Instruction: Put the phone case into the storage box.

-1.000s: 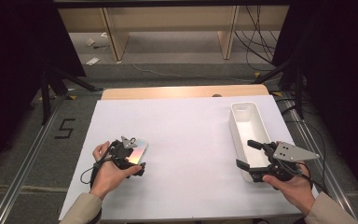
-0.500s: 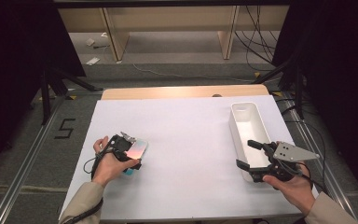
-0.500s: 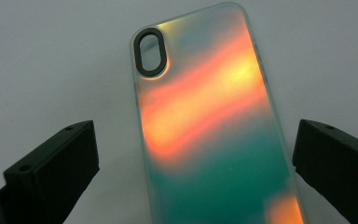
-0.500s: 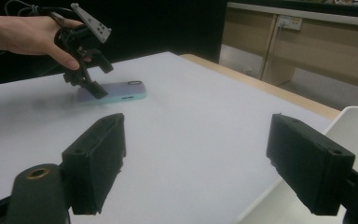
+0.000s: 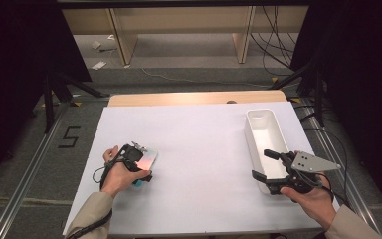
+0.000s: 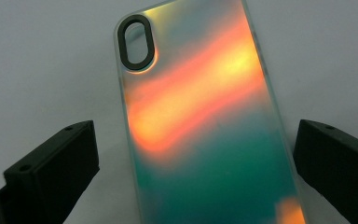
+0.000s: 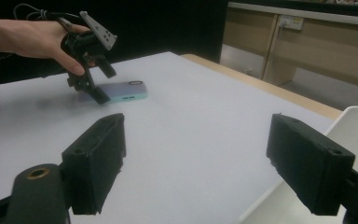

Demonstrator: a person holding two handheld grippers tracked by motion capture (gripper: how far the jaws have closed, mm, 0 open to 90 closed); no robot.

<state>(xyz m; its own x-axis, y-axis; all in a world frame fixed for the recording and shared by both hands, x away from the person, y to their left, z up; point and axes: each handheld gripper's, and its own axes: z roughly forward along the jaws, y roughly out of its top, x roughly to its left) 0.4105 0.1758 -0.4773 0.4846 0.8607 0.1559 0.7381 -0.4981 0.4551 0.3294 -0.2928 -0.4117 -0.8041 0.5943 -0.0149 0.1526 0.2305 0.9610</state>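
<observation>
**Phone case between wide jaws, not yet gripped**

The white table (image 5: 204, 149) takes up most of the high view, a strip of bare wood showing along its far edge; on its right side stands a long white bin (image 5: 258, 130), its short end toward the person, its long sides running away from them.

The right gripper (image 5: 267, 166) hangs over the near end of that bin, held in the person's right hand (image 5: 312, 199), a grey three-cornered plate on top; its jaws stand wide apart with nothing between them — in the right gripper view they frame bare table and a corner of the bin's rim.

On the left side of the table the person's left hand (image 5: 117, 175) holds the left gripper (image 5: 140, 164) low over a phone case (image 5: 146, 160), which lies flat, back up, well apart from the bin; the case shines orange and pink across its middle and teal toward its near end, with a dark oval camera cut-out at the far corner.

In the left gripper view the case (image 6: 205, 116) runs up between the two black jaws, one on either long side; a strip of table shows between each jaw and the case's edge, so the jaws are open around it and neither touches it. From the right gripper view the lower jaw tip sits at the case's near edge; whether it rests on the table cannot be told.
</observation>
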